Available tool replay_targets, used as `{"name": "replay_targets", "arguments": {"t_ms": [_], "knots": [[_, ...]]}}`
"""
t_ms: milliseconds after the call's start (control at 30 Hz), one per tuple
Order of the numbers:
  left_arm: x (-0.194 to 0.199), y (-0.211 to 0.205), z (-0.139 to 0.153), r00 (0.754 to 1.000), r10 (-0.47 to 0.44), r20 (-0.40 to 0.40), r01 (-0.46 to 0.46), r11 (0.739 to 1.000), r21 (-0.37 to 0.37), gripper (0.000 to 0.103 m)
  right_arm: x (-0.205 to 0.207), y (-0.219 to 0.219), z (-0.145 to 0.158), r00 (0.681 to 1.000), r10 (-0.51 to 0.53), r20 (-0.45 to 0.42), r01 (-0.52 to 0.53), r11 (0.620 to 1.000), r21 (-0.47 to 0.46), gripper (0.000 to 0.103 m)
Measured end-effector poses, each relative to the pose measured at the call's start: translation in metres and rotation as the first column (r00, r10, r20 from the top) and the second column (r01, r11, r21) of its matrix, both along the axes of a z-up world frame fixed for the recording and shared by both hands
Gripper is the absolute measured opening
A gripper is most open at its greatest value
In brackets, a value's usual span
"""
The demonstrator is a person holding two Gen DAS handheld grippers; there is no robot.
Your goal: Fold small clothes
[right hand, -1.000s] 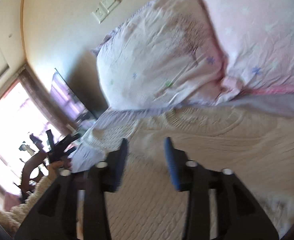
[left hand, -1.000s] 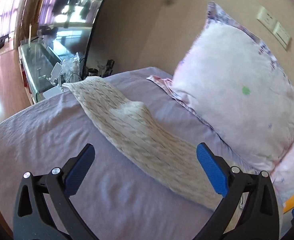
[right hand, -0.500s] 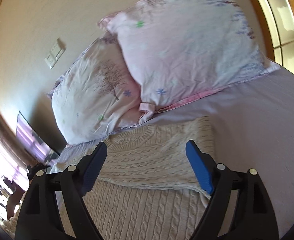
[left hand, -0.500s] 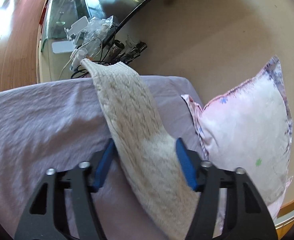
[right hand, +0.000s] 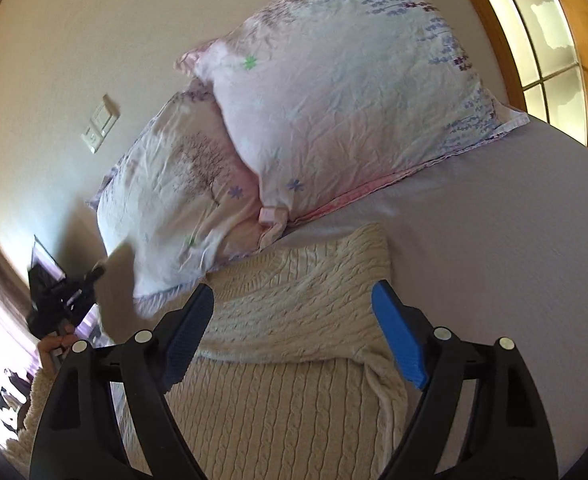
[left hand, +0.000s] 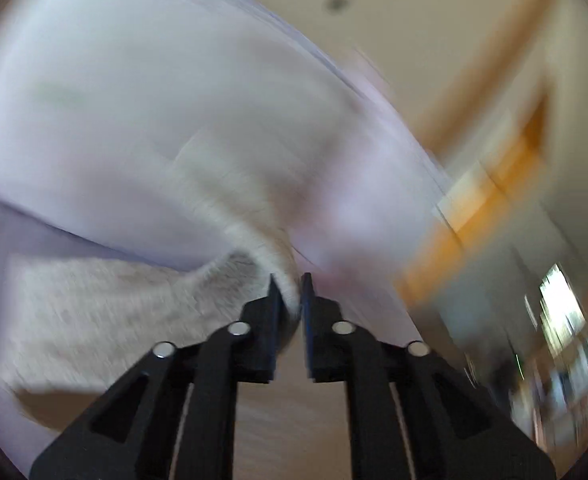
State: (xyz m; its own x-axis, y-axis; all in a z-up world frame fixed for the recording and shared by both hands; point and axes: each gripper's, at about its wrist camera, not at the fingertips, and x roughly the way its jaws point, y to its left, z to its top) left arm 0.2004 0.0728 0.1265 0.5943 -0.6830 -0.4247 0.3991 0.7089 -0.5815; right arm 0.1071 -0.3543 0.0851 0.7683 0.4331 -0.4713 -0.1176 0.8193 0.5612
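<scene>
A cream cable-knit sweater [right hand: 294, 320] lies on the lilac bed sheet [right hand: 493, 240], its right sleeve folded across the body. My right gripper [right hand: 294, 312] is open and empty, just above the folded sleeve. In the blurred left wrist view, my left gripper [left hand: 290, 292] is shut on a fold of the sweater's other sleeve [left hand: 246, 216] and holds it lifted in front of a pillow [left hand: 134, 100]. The left gripper also shows at the left edge of the right wrist view [right hand: 66, 296], held in a hand.
Two floral pillows [right hand: 333, 100] lean against the wall at the head of the bed, just behind the sweater. A wall switch [right hand: 100, 122] is above them. A wooden-framed window [right hand: 541, 40] is at the right. The sheet stretches to the right of the sweater.
My left gripper closed on the sleeve and swung it up and across toward the pillows. My right gripper opened wide and moved slightly closer over the folded right sleeve.
</scene>
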Motion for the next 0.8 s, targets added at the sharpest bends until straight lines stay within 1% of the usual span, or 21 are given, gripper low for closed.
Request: {"name": "replay_targets", "arguments": {"t_ms": [33, 67, 100, 133, 167, 200, 233, 300, 333, 367, 433, 500, 533, 567, 600, 633, 700, 733, 800], "knots": [[-0.007, -0.025, -0.003, 0.997, -0.078, -0.009, 0.078, 0.997, 0.029, 0.032, -0.004, 0.001, 0.000, 1.000, 0.019, -0.005, -0.019, 1.000, -0.006, 0.083], [-0.022, -0.055, -0.010, 0.986, -0.167, -0.023, 0.168, 0.983, 0.076, 0.036, -0.008, 0.000, 0.000, 0.999, 0.034, -0.009, -0.034, 0.999, -0.007, 0.083], [-0.037, -0.067, -0.016, 0.978, -0.206, -0.029, 0.208, 0.971, 0.115, 0.043, -0.014, -0.002, 0.000, 0.998, 0.056, -0.012, -0.056, 0.998, -0.004, 0.085], [-0.054, -0.069, -0.020, 0.975, -0.219, -0.027, 0.220, 0.964, 0.150, 0.051, -0.021, -0.005, 0.001, 0.997, 0.077, -0.014, -0.077, 0.997, 0.000, 0.089], [-0.065, -0.065, -0.022, 0.976, -0.218, -0.023, 0.219, 0.962, 0.166, 0.056, -0.033, -0.010, 0.000, 0.994, 0.112, -0.013, -0.112, 0.994, 0.005, 0.090], [-0.081, -0.051, -0.025, 0.978, -0.207, -0.022, 0.207, 0.962, 0.176, 0.065, -0.042, -0.014, -0.001, 0.990, 0.139, -0.012, -0.139, 0.990, 0.009, 0.091], [-0.098, -0.033, -0.027, 0.983, -0.183, -0.026, 0.184, 0.965, 0.187, 0.069, -0.057, -0.020, -0.004, 0.983, 0.183, -0.013, -0.183, 0.983, 0.018, 0.091], [-0.130, 0.006, -0.034, 0.991, -0.129, -0.046, 0.135, 0.971, 0.196, 0.070, -0.080, -0.029, -0.012, 0.964, 0.264, -0.024, -0.262, 0.964, 0.046, 0.091], [-0.137, 0.019, -0.036, 0.993, -0.108, -0.054, 0.117, 0.974, 0.193, 0.071, -0.092, -0.033, -0.016, 0.954, 0.299, -0.034, -0.297, 0.953, 0.063, 0.091], [-0.155, 0.043, -0.042, 0.994, -0.083, -0.073, 0.094, 0.981, 0.170, 0.072, -0.105, -0.037, -0.022, 0.943, 0.330, -0.049, -0.325, 0.942, 0.083, 0.091], [-0.196, 0.089, -0.061, 0.991, -0.052, -0.125, 0.063, 0.994, 0.088, 0.072, -0.133, -0.045, -0.042, 0.907, 0.414, -0.080, -0.398, 0.904, 0.155, 0.091], [-0.230, 0.111, -0.079, 0.985, -0.024, -0.170, 0.034, 0.998, 0.054, 0.072, -0.154, -0.050, -0.061, 0.885, 0.451, -0.114, -0.425, 0.884, 0.197, 0.090], [-0.249, 0.123, -0.092, 0.980, -0.007, -0.198, 0.019, 0.998, 0.060, 0.072, -0.161, -0.051, -0.073, 0.877, 0.458, -0.144, -0.423, 0.880, 0.217, 0.090], [-0.259, 0.126, -0.099, 0.977, 0.007, -0.214, 0.010, 0.997, 0.076, 0.072, -0.165, -0.051, -0.083, 0.869, 0.465, -0.169, -0.422, 0.875, 0.238, 0.088], [-0.269, 0.130, -0.108, 0.973, 0.017, -0.228, 0.003, 0.996, 0.087, 0.072, -0.168, -0.049, -0.094, 0.860, 0.473, -0.192, -0.419, 0.869, 0.261, 0.082], [-0.271, 0.128, -0.115, 0.971, 0.021, -0.238, 0.000, 0.996, 0.087, 0.072, -0.169, -0.047, -0.101, 0.854, 0.478, -0.206, -0.419, 0.866, 0.274, 0.081], [-0.275, 0.132, -0.131, 0.963, 0.037, -0.268, -0.021, 0.998, 0.061, 0.072, -0.166, -0.036, -0.122, 0.836, 0.494, -0.238, -0.417, 0.855, 0.309, 0.080], [-0.275, 0.133, -0.140, 0.957, 0.038, -0.287, -0.026, 0.999, 0.045, 0.072, -0.164, -0.032, -0.127, 0.830, 0.502, -0.243, -0.420, 0.849, 0.320, 0.078], [-0.270, 0.126, -0.152, 0.951, 0.036, -0.307, -0.020, 0.998, 0.053, 0.072, -0.160, -0.021, -0.138, 0.815, 0.525, -0.246, -0.430, 0.832, 0.351, 0.077]]}}
